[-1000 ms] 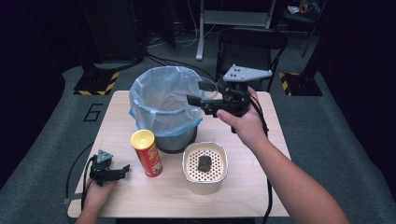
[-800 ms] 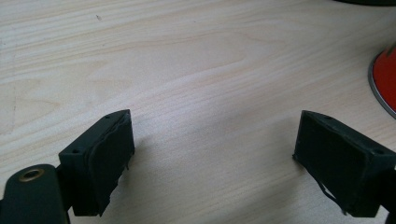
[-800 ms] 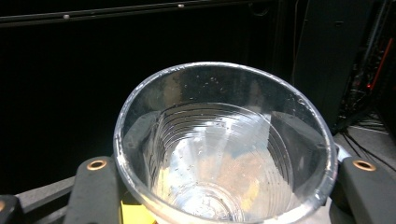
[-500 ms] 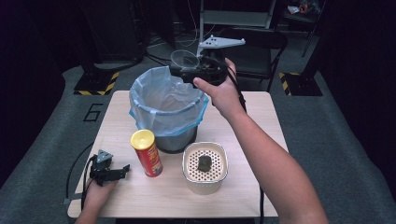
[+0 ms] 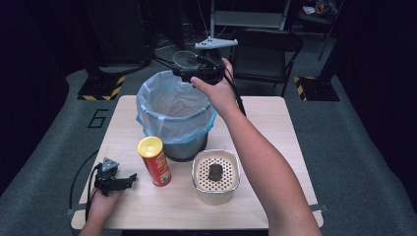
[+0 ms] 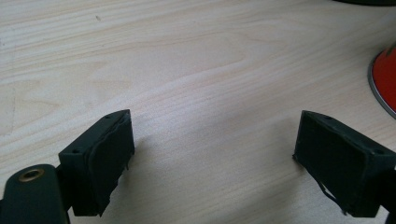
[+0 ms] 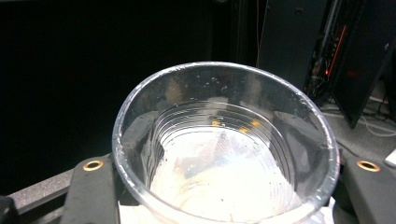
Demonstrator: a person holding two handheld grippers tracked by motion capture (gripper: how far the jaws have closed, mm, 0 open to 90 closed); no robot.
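My right gripper [image 5: 186,66] is shut on a clear plastic cup [image 7: 224,144], held in the air above the far rim of a bin lined with a blue bag [image 5: 174,115]. The cup [image 5: 185,59] is upright, its mouth wide in the right gripper view. My left gripper [image 5: 129,180] rests open on the wooden table [image 5: 265,128] at the near left, with bare wood between its fingers [image 6: 100,165]. A red chip can with a yellow lid [image 5: 154,161] stands just right of it; the can's base edge [image 6: 385,81] shows in the left gripper view.
A white perforated container [image 5: 216,176] holding a dark lump [image 5: 215,171] sits at the near middle, under the right forearm. A black chair [image 5: 265,49] stands behind the table. Dark floor surrounds the table.
The right gripper has carried the cup up and to the left, from beside the bin's right rim to above its far rim. The left gripper has stayed put.
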